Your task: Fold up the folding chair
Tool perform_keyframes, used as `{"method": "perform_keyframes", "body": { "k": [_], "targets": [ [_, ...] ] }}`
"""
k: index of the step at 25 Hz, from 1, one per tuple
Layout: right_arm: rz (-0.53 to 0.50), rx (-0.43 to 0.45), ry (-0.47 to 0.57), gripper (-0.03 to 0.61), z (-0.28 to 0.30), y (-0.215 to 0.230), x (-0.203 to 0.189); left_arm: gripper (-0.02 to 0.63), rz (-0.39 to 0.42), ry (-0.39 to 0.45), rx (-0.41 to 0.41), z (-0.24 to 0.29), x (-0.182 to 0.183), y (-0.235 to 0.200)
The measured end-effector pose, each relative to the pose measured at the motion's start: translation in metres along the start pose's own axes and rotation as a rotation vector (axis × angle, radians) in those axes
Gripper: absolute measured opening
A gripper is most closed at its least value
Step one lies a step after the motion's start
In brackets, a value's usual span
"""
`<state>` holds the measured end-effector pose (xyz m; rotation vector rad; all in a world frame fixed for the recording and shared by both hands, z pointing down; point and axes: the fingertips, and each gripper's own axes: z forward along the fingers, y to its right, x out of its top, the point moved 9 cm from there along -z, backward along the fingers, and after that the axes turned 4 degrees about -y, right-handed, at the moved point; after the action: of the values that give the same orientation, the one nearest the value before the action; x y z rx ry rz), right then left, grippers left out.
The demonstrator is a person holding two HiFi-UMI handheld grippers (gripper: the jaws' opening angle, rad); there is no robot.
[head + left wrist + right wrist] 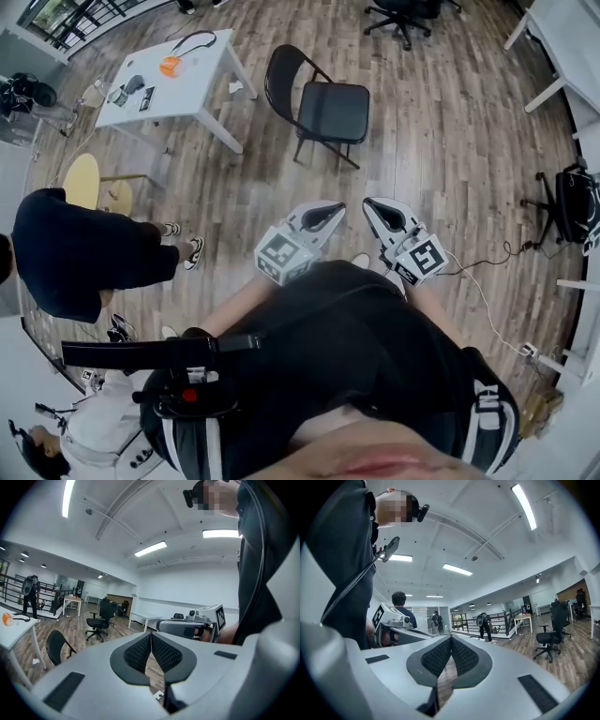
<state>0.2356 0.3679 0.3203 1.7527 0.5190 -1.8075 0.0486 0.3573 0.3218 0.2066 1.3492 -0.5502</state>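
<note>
- Chair [323, 105] stands unfolded on the wood floor [450, 141], black seat flat and level, round black backrest upright on its left side in the head view.
- Nothing touches the chair; it stands alone on its thin metal legs.
- Left claw [330, 212] hovers below the chair in the head view, well apart from it, tips pointing up toward it.
- Its own view shows both ribbed pads pressed together, with nothing between them, and the chair low at the left edge.
- Right claw [377, 212] hovers just beside the left claw, equally far from the chair, tips also toward it.
- It too is fully closed and empty, its pads meeting along a single seam.
- White desk [192, 84] stands left of the chair, near but not touching it, with an orange object [170, 66] and a few small dark items on top.
- Office chair [403, 14] on castors sits beyond the chair, to the upper right.
- Yellow stool [82, 180] stands well left of the chair, past the desk.
- Person [70, 253] in dark clothes stands down-left of the chair, well apart from it.
</note>
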Motion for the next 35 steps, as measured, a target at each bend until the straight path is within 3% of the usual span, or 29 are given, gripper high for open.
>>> {"method": "perform_keyframes", "body": {
  "k": [13,18,24,35],
  "targets": [
    [0.018,0.083,-0.015,0.012,-0.017,0.061,-0.001,0.006,-0.010,-0.035,0.065,0.056,0.008,0.008],
    [0.045,0.082,-0.017,0.012,-0.003,0.072,-0.006,0.006,0.003,-0.047,0.073,0.063,0.010,-0.010],
    [0.036,0.074,-0.055,0.012,0.043,0.087,-0.012,0.006,-0.023,-0.020,0.059,0.061,0.011,-0.064],
    [0.009,0.021,-0.090,0.012,0.169,0.121,0.010,0.006,0.001,0.029,-0.019,0.059,0.032,-0.202]
  ]
}}
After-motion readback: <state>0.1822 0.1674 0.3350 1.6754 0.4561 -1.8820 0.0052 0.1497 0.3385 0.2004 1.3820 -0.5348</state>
